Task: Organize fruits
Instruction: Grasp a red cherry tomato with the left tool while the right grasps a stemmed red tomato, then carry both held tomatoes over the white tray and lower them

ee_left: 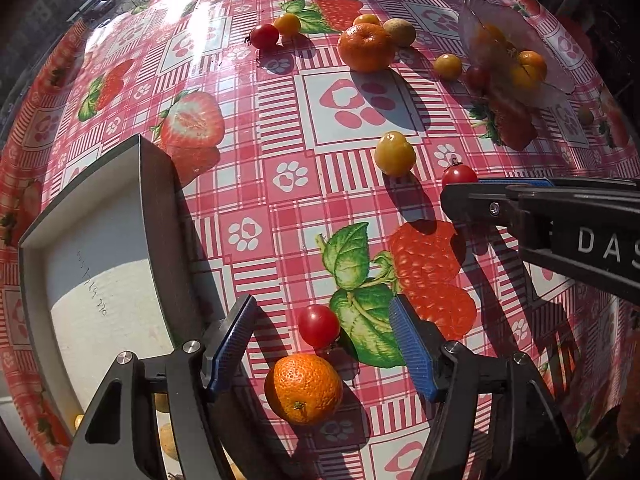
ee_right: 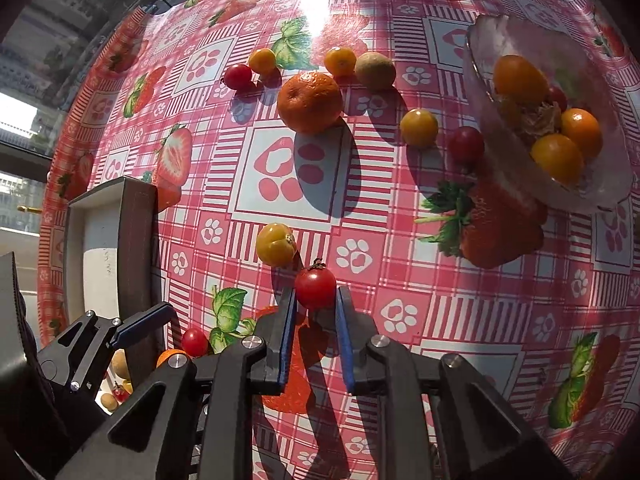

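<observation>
Right gripper (ee_right: 316, 312): jaws narrowed to about the width of a red cherry tomato (ee_right: 315, 288) that sits between the blue pads at the tips, centre of the right wrist frame. Contact on the left pad looks likely; a sliver of gap may remain on the right, so whether it is truly clamped cannot be told. Tomato appears low over the strawberry-print tablecloth (ee_right: 400, 240); lifted or resting cannot be told. A yellow cherry tomato (ee_right: 276, 244) lies just up-left of it, near but apart.

Left gripper (ee_left: 324, 344): jaws wide apart, holding nothing. Between its pads, lower centre of the left wrist frame, lie a second red cherry tomato (ee_left: 318, 326) and, nearer the camera, a mandarin (ee_left: 303, 389); the two look almost touching, neither touched by the pads.

White tray with dark rim (ee_left: 100, 264) at left of the left wrist frame; the part of it in view holds no fruit.

Clear glass bowl (ee_right: 500, 40) at upper right of the right wrist frame, holding several orange-yellow fruits and at least one red one.

Loose fruit across the upper middle: a larger mandarin (ee_right: 310, 102), a kiwi (ee_right: 375, 70), further yellow and red cherry tomatoes.
</observation>
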A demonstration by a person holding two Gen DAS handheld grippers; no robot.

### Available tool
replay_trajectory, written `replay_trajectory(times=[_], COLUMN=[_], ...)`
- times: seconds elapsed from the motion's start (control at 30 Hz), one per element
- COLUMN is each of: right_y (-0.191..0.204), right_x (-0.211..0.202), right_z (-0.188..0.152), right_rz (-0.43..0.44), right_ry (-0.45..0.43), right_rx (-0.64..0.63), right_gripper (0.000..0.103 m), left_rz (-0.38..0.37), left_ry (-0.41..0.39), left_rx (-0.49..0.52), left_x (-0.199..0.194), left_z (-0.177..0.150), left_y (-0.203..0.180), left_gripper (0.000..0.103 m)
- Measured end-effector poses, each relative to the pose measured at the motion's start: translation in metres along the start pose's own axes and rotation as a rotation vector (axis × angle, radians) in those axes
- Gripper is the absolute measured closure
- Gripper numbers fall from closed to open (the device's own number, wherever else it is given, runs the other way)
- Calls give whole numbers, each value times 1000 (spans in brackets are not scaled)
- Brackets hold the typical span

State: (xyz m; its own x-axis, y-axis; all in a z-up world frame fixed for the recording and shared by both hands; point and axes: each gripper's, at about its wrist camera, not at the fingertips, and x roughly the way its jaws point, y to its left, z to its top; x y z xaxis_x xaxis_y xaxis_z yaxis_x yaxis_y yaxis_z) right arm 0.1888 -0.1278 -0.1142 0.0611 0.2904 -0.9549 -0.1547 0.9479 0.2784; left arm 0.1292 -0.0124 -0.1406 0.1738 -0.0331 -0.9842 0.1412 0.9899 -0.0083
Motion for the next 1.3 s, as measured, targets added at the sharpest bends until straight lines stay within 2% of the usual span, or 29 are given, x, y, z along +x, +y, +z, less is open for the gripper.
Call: replay_trajectory(times=[0.17,0.23,0.27,0.37,0.6,0.8,1.1,1.3], right_y=[-21,-27,-31,-36,-42,-46,-47,-39], right_x=[-10,-14,-16,-21,-28,-35,-50,-59], right_z=[-12,-18,-21,-27,-36,-43,-56,-67], right_rz=[20,30,34,45,70,80,79,68], right_ry=[-16,-21,-23,-31,-42,-47,-52,-48], right_rx=[60,82,91,113,141,153,156,146], right_gripper=[82,82,82,82,82,82,82,82], left_rz=[-5,-9,-14,-24,-6,-32,-84,-108], left_ry=[-6,-7,-4,3,8,2,-46,-87], left_rx=[6,8,3,-14,26,16,-17,-47], left_x=[-1,-3,-6,-7,-9,-16,-47,-72], left_z=[-1,0,-1,-4,-10,-15,-22,-30], left_y=[-10,-14,-16,-15,-20,-26,-29,-15], left_gripper=[55,69,83,84,84,84,84,84])
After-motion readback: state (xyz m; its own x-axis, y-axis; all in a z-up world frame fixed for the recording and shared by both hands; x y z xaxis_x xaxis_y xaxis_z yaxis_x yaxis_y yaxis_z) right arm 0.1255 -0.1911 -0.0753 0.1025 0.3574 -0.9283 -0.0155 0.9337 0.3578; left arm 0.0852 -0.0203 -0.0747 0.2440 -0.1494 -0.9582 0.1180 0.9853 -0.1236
